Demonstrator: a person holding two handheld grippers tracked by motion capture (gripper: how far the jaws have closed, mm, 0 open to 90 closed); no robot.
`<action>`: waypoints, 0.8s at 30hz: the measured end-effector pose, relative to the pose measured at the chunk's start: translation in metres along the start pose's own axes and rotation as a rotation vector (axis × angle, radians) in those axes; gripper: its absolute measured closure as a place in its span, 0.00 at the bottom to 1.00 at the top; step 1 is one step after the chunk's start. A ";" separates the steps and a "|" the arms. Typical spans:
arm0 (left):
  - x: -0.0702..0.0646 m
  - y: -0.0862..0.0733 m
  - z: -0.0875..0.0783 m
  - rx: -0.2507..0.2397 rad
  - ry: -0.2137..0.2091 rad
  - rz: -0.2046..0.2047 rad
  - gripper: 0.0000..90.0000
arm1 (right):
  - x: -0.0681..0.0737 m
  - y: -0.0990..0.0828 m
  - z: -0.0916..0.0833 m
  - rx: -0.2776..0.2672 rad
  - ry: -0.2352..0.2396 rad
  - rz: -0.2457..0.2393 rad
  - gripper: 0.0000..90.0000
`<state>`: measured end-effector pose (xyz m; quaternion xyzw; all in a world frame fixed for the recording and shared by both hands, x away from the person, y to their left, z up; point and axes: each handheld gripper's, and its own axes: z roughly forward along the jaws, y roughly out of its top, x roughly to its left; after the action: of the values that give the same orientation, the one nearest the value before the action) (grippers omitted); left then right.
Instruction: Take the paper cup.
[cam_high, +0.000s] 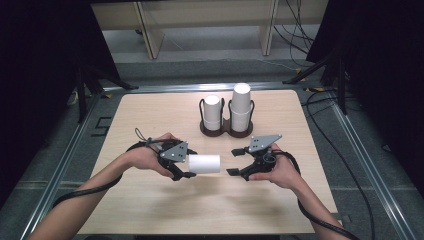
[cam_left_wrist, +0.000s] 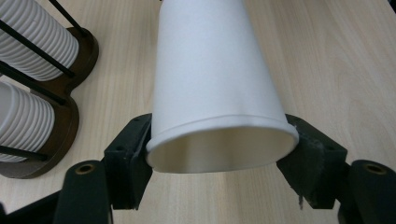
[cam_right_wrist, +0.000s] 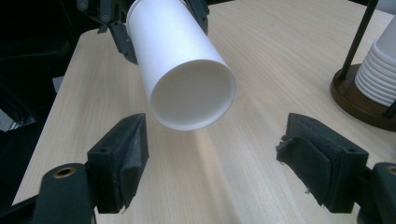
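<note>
High view showed the left gripper (cam_high: 191, 166) pinching a white paper cup (cam_high: 204, 164) held sideways (open mouth toward the hand). The right gripper (cam_high: 235, 162) faced it, jaws spread, just apart from the cup's base.

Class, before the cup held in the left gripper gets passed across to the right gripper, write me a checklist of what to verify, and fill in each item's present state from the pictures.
1. Left gripper has a firm hold on the paper cup: ok, its jaws press both sides near the rim in the left gripper view.
2. Cup held sideways with its closed base toward the right gripper: ok.
3. Right gripper open wide enough: ok, the jaws stand wider than the base.
4. Cup between the right jaws: not ok, a gap remains.
5. Cup undented: cannot tell, though the rim looks pressed slightly oval.
6. Cup holder with two stacks out of the path: ok, farther back on the table.
</note>
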<state>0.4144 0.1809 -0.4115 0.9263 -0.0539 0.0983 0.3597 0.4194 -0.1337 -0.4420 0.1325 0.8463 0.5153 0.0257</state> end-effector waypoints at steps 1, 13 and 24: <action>0.000 0.000 0.000 0.004 -0.002 0.003 0.34 | 0.000 0.000 0.000 0.006 0.004 0.007 0.26; 0.003 0.008 0.000 0.082 -0.045 0.041 0.34 | 0.001 0.005 0.005 0.057 0.044 -0.003 0.27; 0.007 0.017 0.001 0.159 -0.054 0.062 0.34 | 0.001 0.008 0.005 0.102 0.049 -0.021 0.27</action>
<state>0.4190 0.1675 -0.3999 0.9522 -0.0845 0.0882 0.2800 0.4213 -0.1257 -0.4377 0.1120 0.8731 0.4744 0.0037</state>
